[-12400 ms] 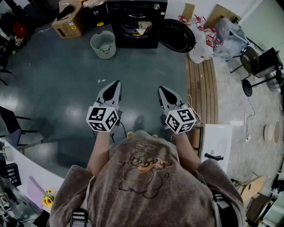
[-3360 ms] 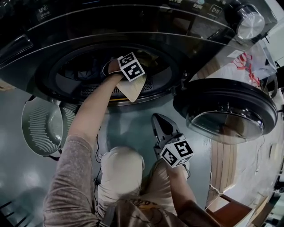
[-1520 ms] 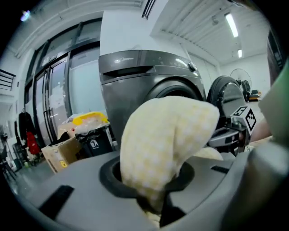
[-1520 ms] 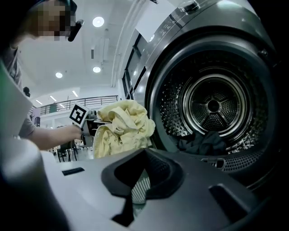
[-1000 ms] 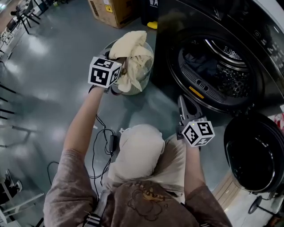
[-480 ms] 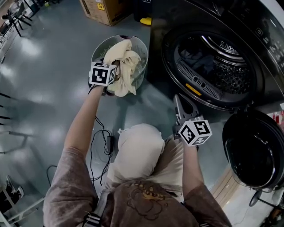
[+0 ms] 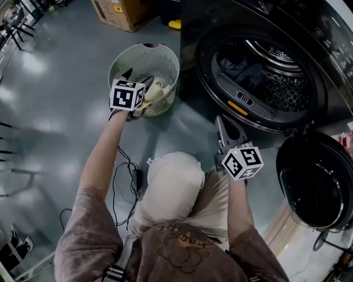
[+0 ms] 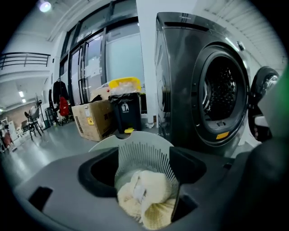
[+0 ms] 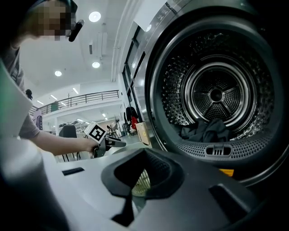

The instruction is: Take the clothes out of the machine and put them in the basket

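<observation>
One black front-loading washing machine (image 7: 220, 91), upper right; one round black door (image 7: 311, 182), lower right. One pale slotted plastic basket (image 7: 168, 65), upper centre, with one cream cloth (image 7: 157, 88). One dark garment (image 7: 237, 63) in the drum (image 7: 282, 88). One brown cardboard box (image 7: 118, 11), top left. Two grey grippers: left gripper (image 7: 138, 78), right gripper (image 7: 223, 124).

No lettering is legible: the yellow sticker (image 8: 89, 121) on the cardboard box (image 8: 100, 118) and the orange label (image 8: 221, 135) on the machine (image 8: 180, 81) are too small.

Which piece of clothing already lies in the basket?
The cream one, inside the white basket; the dark piece lies in the drum.
</observation>
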Demonstrator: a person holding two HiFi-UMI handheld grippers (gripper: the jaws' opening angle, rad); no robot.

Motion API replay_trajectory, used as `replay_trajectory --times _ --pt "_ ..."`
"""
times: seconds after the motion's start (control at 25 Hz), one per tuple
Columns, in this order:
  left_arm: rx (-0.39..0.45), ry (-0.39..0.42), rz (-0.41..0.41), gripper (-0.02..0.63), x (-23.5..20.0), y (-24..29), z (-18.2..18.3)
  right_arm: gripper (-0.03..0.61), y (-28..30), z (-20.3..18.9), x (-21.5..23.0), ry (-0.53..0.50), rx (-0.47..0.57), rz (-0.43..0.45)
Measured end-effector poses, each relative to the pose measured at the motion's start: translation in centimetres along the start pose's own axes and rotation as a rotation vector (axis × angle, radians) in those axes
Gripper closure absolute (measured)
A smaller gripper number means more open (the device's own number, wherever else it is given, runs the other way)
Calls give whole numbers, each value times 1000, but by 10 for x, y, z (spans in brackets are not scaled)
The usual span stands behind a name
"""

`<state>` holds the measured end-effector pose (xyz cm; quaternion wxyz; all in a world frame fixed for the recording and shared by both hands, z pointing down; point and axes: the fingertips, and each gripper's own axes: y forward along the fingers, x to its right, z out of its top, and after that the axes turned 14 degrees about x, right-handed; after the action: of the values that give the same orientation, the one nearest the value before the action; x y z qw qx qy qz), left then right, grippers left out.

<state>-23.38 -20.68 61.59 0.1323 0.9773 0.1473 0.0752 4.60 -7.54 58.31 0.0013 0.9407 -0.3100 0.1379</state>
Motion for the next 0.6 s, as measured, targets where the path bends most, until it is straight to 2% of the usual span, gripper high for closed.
replay_trajectory --times 0.28,0.6 --pt "91 36 -141 256 73 2 39 581 -7 12 7 -8 27 -24" --pt "177 55 -336 253 172 12 82 581 -40 34 36 -39 68 -127"
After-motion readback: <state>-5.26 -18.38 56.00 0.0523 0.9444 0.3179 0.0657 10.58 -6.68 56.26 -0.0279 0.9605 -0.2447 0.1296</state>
